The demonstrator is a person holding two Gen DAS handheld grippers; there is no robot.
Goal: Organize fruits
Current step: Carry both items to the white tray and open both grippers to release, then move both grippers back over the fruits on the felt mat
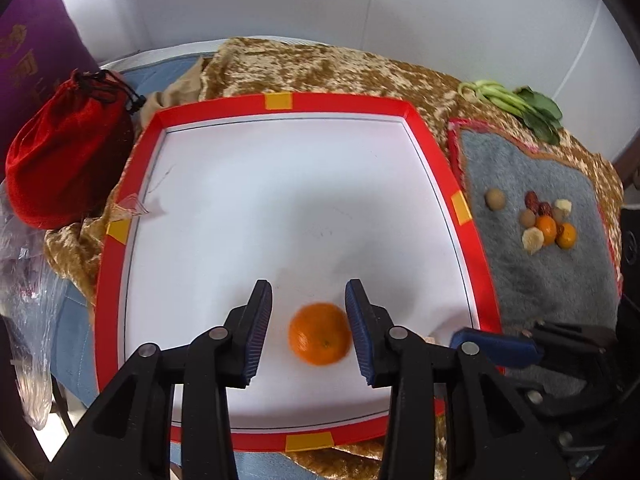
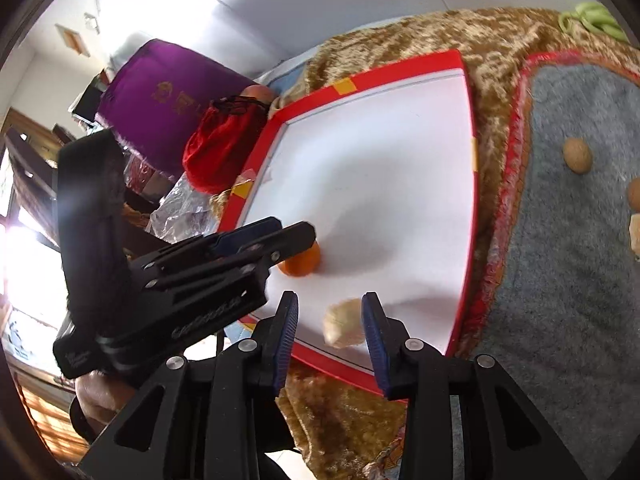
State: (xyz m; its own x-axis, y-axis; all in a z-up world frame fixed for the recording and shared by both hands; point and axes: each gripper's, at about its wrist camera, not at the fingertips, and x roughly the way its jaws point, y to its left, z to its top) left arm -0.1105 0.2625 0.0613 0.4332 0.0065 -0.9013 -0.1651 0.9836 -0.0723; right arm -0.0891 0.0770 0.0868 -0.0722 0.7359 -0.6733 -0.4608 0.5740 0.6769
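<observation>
A white tray with a red rim (image 1: 120, 248) lies on a gold cloth. An orange (image 1: 320, 334) sits on the tray's near part, between the fingers of my open left gripper (image 1: 309, 300); it also shows in the right wrist view (image 2: 304, 262). My right gripper (image 2: 330, 312) is open over the tray's near right corner (image 2: 460, 336), with a pale yellowish fruit piece (image 2: 345, 328) between its fingers, close to the right one. Several more fruits (image 1: 536, 220) lie on a grey mat (image 1: 540, 280) right of the tray.
A red drawstring pouch (image 1: 68, 160) sits left of the tray, with clear plastic wrap (image 1: 28, 300) below it. Green leafy vegetables (image 1: 516, 102) lie at the far right. A purple cushion (image 2: 168, 92) stands behind the pouch. A white wall is behind.
</observation>
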